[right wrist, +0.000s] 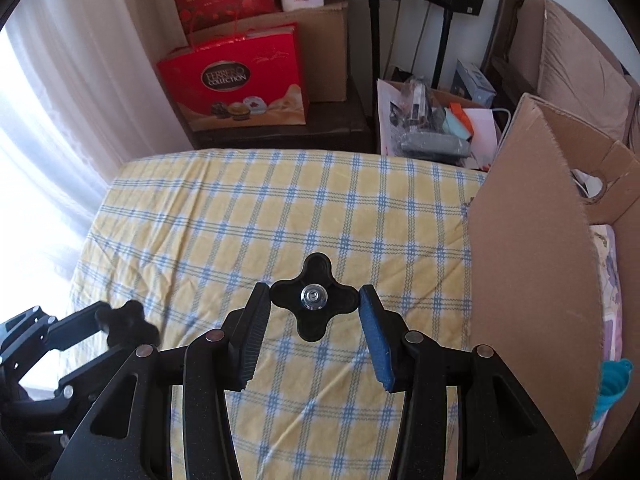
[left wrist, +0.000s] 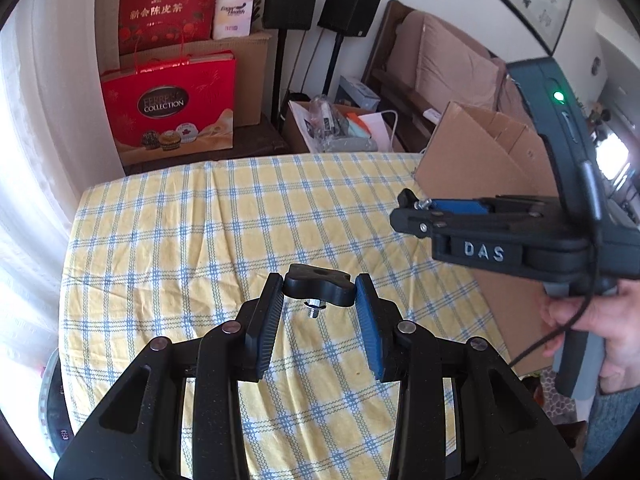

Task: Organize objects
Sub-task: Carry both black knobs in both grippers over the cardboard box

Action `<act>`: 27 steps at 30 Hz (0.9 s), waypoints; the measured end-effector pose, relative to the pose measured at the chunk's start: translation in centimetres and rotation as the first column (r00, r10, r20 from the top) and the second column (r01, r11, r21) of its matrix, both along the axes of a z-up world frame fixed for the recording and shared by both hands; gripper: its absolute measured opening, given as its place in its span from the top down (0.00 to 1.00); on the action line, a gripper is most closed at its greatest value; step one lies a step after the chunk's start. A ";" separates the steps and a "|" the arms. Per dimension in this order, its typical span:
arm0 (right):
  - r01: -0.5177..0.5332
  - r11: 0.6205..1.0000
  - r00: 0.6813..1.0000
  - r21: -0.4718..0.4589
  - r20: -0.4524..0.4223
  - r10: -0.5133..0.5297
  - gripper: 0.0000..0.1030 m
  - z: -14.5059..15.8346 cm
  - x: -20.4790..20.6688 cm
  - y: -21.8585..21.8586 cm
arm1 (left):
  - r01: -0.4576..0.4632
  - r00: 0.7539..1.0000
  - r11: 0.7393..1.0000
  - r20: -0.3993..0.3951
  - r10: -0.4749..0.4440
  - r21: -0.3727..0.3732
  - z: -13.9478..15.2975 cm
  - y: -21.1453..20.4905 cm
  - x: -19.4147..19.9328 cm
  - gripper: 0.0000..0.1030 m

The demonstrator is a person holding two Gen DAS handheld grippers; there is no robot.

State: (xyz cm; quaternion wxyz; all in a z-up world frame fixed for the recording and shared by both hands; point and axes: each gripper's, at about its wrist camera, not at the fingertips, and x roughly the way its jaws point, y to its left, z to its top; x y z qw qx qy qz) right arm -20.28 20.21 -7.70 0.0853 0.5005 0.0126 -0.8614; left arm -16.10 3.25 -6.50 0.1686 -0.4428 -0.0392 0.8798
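Observation:
My left gripper (left wrist: 319, 286) is shut on a black lobed knob (left wrist: 320, 280) whose short screw points down; it hangs above the yellow-and-blue checked cloth (left wrist: 180, 240). My right gripper (right wrist: 314, 296) is shut on a black four-lobed knob (right wrist: 316, 330), its metal bolt end facing the camera, also lifted off the cloth. The right wrist view shows the left gripper (right wrist: 108, 320) at the lower left with its knob (right wrist: 130, 318). In the left wrist view the right gripper (left wrist: 408, 210) is side-on at the right, held by a hand (left wrist: 600, 320).
An open cardboard box (right wrist: 532, 280) stands at the table's right edge, its tall flap toward me and a teal object (right wrist: 612, 384) inside. Behind the table are red gift bags (right wrist: 236, 80), another box of clutter (right wrist: 432, 128), speaker stands and a sofa.

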 end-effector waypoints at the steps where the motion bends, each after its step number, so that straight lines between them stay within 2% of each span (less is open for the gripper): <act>1: -0.001 1.000 1.000 -0.002 -0.010 0.001 0.55 0.3 0.3 0.0 | -0.005 1.000 1.000 -0.004 0.005 0.001 0.2 0.0 0.0 0.67; 15: 0.022 1.000 0.988 -0.020 -0.150 -0.025 0.55 3.8 4.2 1.3 | -0.060 0.996 0.998 -0.065 0.061 0.011 3.0 1.3 -0.1 0.67; 27: 0.055 0.998 0.981 -0.039 -0.184 -0.061 0.55 6.2 7.2 5.5 | 0.000 0.995 1.000 -0.101 0.000 0.004 5.3 6.3 0.5 0.67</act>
